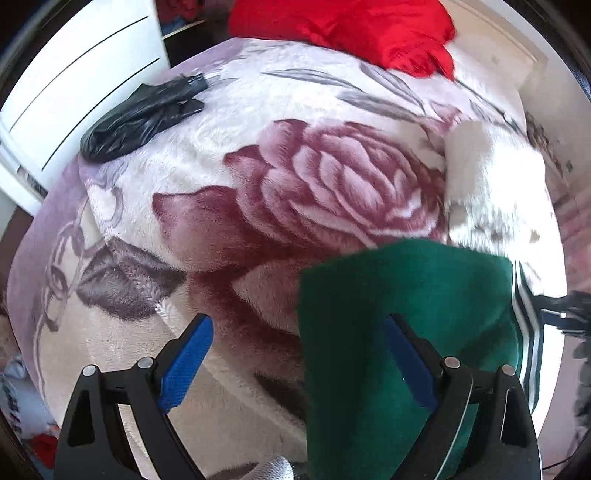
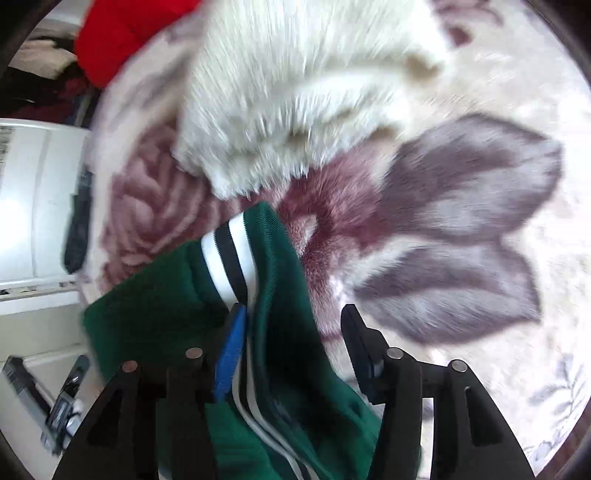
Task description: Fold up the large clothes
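A dark green garment [image 1: 402,295] with white and black striped trim lies on the floral blanket [image 1: 221,177] of a bed. My left gripper [image 1: 297,332] hangs above it, jaws wide apart. The cloth's left edge runs between the fingers, and the right blue pad [image 1: 406,358] stands over the cloth without pinching it. In the right wrist view the striped cuff [image 2: 229,254] and a green fold [image 2: 284,314] lie between the jaws of my right gripper [image 2: 293,314]. The fold rests by the left blue pad [image 2: 231,354]; the right finger stands clear of it. This view is blurred.
A white fluffy garment [image 1: 491,184] [image 2: 295,92] lies just beyond the green one. A red garment [image 1: 351,29] sits at the bed's far edge, a black one [image 1: 140,118] at the far left. A white cabinet [image 1: 74,92] stands beside the bed.
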Demonstrator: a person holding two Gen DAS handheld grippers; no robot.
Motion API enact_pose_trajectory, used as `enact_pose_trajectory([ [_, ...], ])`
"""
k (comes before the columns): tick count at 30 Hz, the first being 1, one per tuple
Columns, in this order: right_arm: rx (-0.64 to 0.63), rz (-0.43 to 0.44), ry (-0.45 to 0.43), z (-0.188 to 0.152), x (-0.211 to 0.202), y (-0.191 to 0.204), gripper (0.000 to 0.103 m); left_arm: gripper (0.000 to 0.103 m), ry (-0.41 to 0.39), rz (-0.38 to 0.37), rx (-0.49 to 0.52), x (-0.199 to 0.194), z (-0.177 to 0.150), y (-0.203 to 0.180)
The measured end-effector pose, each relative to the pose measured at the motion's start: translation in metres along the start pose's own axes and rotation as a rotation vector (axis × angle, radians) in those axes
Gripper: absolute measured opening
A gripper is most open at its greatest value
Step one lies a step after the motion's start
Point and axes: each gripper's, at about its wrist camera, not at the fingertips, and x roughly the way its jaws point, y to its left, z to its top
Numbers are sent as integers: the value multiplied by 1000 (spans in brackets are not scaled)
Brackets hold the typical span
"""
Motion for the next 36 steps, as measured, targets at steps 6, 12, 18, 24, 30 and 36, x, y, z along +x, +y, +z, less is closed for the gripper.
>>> enact_pose_trajectory([
  [6,4,134,140,-67,2,-38,83,94,53,-31,20,16,-20,-15],
  [12,55,52,130,-96,20,-49,17,94,84,-23,70,20,-37,-36],
  [18,129,105,22,-98,-51,-75,7,96,98,-72,121,20,-50,-52],
  [24,208,22,152,-98,33,-98,9,94,123,-58,87,19,-36,-53],
  [30,143,-16,148,-98,24,-86,9,53,29,-112,-15,34,3,-46],
  [36,137,-89,203,-83,52,-57,9,61,154,-178,-154,108,8,-15],
])
